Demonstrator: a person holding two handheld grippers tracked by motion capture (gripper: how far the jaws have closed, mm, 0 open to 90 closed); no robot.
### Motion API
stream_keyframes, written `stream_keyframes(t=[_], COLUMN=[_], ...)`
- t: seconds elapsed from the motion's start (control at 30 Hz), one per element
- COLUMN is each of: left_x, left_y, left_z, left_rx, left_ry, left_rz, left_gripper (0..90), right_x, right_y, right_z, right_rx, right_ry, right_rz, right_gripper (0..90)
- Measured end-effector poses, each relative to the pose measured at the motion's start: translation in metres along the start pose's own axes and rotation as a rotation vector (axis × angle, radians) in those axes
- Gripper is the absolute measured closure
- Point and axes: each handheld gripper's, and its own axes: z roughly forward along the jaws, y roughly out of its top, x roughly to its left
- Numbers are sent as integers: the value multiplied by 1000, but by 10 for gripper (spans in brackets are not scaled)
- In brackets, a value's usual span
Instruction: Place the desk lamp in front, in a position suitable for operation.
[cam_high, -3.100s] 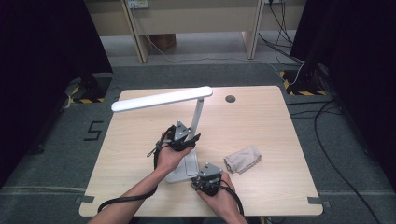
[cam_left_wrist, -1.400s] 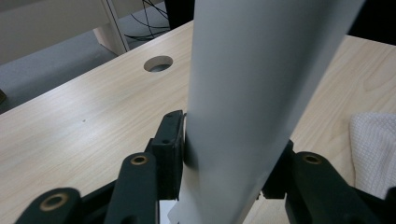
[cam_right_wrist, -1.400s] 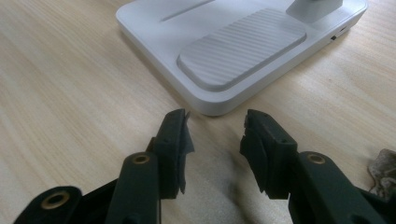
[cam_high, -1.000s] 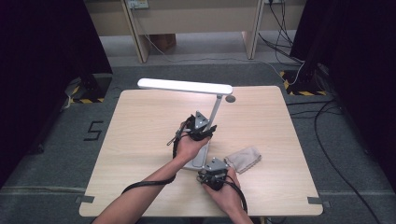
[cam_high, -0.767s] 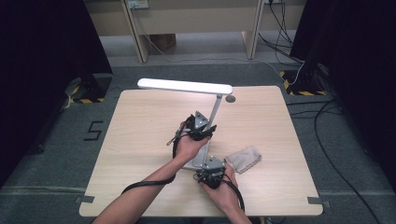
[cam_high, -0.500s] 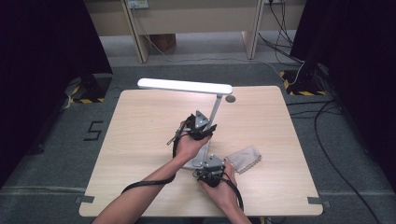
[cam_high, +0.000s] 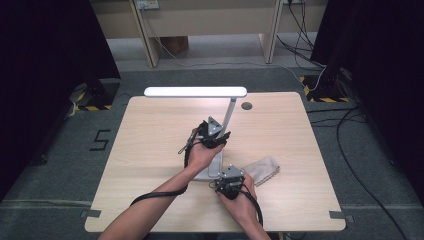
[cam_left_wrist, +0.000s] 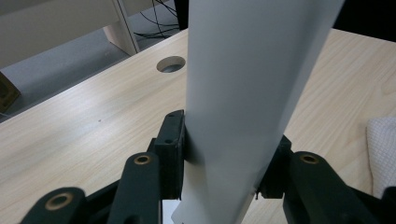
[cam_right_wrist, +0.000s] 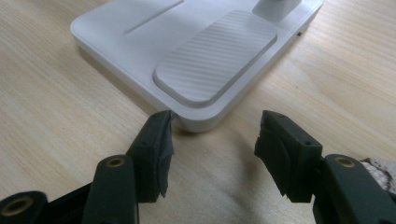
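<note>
Nearest, we note the right hand-held gripper (cam_high: 229, 181) low at the front corner of the lamp base (cam_right_wrist: 196, 60), jaws wide and empty; they have just been opening and closing a little, nothing between them. Its left pad sits just beside the base's edge, the right pad stands apart on bare tabletop (cam_high: 150, 135). A grey cloth (cam_high: 262, 170) lies just right of the base.

Further on, the left hand-held gripper (cam_high: 212, 135) clamps the white lamp stem (cam_left_wrist: 243, 93), a pad pressing each flank; its jaws have just eased slightly, the stem between them. The lamp stands near the tabletop's middle, stem tilted away, lit head (cam_high: 195, 92) level above, reaching left.

We judge the step as posing the lamp: left sets the stem, right readies to steady the base. Next likely calls for bracing that base corner before the stem is swung.
</note>
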Motion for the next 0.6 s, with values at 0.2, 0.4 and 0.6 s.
stream_keyframes(t=[0.2, 0.4, 0.6], left_x=[3, 16, 33], left_y=[-1, -21, -53], left_z=[-5, -49, -84], left_rx=[-18, 24, 71], left_ry=[-27, -69, -86], left_rz=[18, 31, 4], left_gripper=[516, 369, 371], right_x=[0, -22, -57], right_y=[0, 0, -13], right_z=[-6, -29, -56], right_rx=[-20, -129, -183], right_ry=[10, 9, -65], right_rz=[-7, 54, 163], right_gripper=[452, 473, 542])
